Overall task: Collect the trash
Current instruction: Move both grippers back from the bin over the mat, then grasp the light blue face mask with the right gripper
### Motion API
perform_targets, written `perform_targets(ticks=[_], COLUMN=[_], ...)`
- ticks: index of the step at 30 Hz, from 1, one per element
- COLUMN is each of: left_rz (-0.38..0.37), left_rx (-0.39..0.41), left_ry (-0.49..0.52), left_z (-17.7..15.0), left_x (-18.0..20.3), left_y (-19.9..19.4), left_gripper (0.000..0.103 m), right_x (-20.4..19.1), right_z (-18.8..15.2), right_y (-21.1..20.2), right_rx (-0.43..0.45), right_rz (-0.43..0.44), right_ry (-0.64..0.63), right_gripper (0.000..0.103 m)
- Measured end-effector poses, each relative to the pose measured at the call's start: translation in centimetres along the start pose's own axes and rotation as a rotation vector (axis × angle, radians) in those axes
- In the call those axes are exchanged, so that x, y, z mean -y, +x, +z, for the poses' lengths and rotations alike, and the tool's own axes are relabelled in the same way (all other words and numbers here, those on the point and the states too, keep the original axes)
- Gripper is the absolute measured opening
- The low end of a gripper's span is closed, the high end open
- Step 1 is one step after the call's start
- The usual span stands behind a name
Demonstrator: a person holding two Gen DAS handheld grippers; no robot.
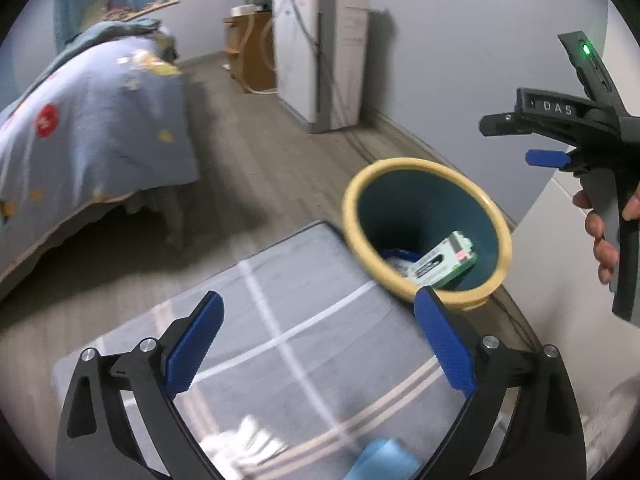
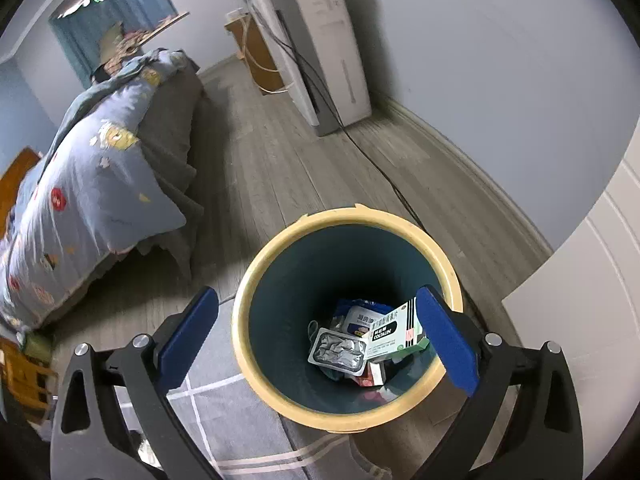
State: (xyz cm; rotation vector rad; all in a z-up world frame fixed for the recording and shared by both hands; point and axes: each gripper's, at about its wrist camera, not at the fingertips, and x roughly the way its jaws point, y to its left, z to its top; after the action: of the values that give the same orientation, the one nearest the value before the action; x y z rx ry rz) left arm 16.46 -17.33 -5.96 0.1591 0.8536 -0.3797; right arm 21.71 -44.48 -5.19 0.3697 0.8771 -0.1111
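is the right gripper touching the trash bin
Apart. The left wrist view shows the right gripper held in the air well above and to the side of the trash bin, with wall showing between them. Its fingers are open and empty in the right wrist view.

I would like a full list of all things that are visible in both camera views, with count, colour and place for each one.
Trash bin: one, teal with yellow rim, on the floor beside the rug.
Medicine box: one, white and green, inside the bin, on top.
Foil pack: one, silver, inside the bin.
Rug: one, grey with pale lines, on the floor.
Bed: one, blue patterned cover, left side.
White appliance: one, by the wall.
Wooden stand: one, brown, beside the appliance.
Cable: one, black, along the floor.
Left gripper: open, empty.
Right gripper: open, empty, above the bin.
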Motion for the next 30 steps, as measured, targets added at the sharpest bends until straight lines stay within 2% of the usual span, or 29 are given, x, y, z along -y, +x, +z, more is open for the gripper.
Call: perform_targets(ticks=[7, 11, 15, 18, 21, 27, 30], left_rz=[0.085, 0.131, 0.160, 0.178, 0.183, 0.191, 0.212], left_rx=[0.018, 0.012, 0.023, 0.026, 0.023, -0.026, -0.065], left_ry=[-0.073, -0.116, -0.148, -0.164, -0.187, -0.238, -0.232], left_z=[-3.2, -5.6, -8.0, -9.5, -11.3, -13.6, -14.3], left_x=[-4.6, -6.8, -8.3, -9.1, -10.1, -12.2, -12.8], left_y=[-5.8, -8.5, -10.7, -11.6, -12.1, -11.3, -10.6], left_gripper=[0.096, 0.096, 0.096, 0.096, 0.096, 0.096, 0.096], right_x=[-4.3, -8.0, -10.4, -11.8, -13.1, -13.6, -13.4], right_z=[-2.5, -5.3, -8.5, -11.0, -13.5, -18.0, -19.4], right_y=[-1.8, -2.8, -3.6, -3.8, -3.7, -2.4, -1.6], right_rx=[0.005, -0.009, -0.042, -0.073, -0.096, -0.186, -0.225], right_rz=[0.034, 0.039, 0.062, 0.071, 0.042, 0.017, -0.010], right_ry=[-0.076, -0.170, -0.203, -0.222, -0.267, -0.290, -0.302], right_gripper=[0.097, 0.097, 0.097, 0.097, 0.097, 0.097, 0.097])
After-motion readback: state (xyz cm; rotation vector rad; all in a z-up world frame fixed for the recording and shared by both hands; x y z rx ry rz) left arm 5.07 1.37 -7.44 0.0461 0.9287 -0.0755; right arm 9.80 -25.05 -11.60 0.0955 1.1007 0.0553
